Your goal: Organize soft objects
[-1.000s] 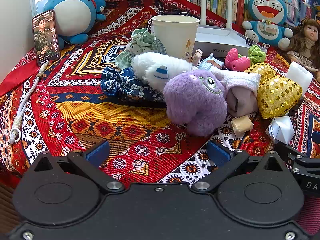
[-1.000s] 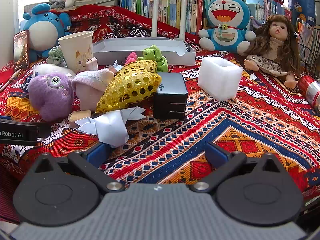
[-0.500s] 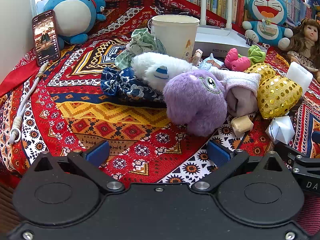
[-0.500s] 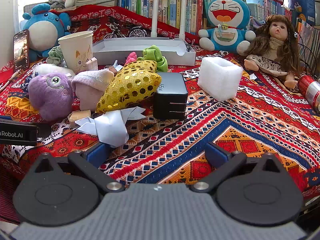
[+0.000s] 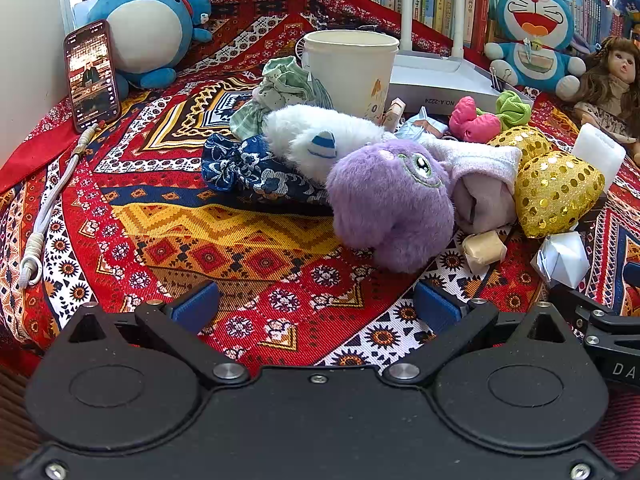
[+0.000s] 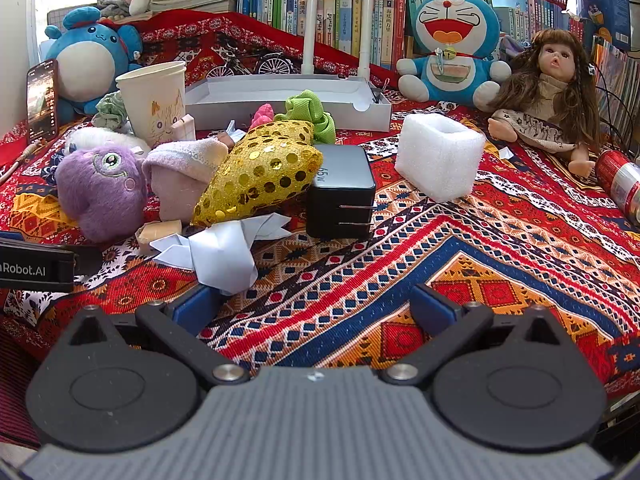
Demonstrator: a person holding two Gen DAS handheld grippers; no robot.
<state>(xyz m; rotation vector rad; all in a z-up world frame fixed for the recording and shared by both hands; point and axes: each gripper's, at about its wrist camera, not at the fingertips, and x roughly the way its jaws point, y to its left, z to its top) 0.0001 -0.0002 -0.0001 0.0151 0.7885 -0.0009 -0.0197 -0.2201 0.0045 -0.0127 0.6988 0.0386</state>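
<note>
A heap of soft things lies on the patterned cloth: a purple plush (image 5: pixel 394 202) (image 6: pixel 102 188), a white plush (image 5: pixel 316 140), a blue floral scrunchie (image 5: pixel 248 172), a green cloth (image 5: pixel 280 92), a pink sock (image 5: pixel 480 184) (image 6: pixel 184 168), a gold sequin pouch (image 5: pixel 556 192) (image 6: pixel 260 172), and pink (image 5: pixel 472 124) and green (image 6: pixel 312 112) fabric bits. My left gripper (image 5: pixel 316 308) is open and empty, low in front of the purple plush. My right gripper (image 6: pixel 316 308) is open and empty, behind crumpled white paper (image 6: pixel 224 252).
A paper cup (image 5: pixel 352 68), a white box lid (image 6: pixel 288 96), a black charger (image 6: pixel 344 192), a foam block (image 6: pixel 440 156), a phone (image 5: pixel 92 76), a cable (image 5: pixel 48 208), a can (image 6: pixel 620 184), a doll (image 6: pixel 548 92), a Doraemon plush (image 6: pixel 452 48), a blue plush (image 5: pixel 148 28) and books stand around.
</note>
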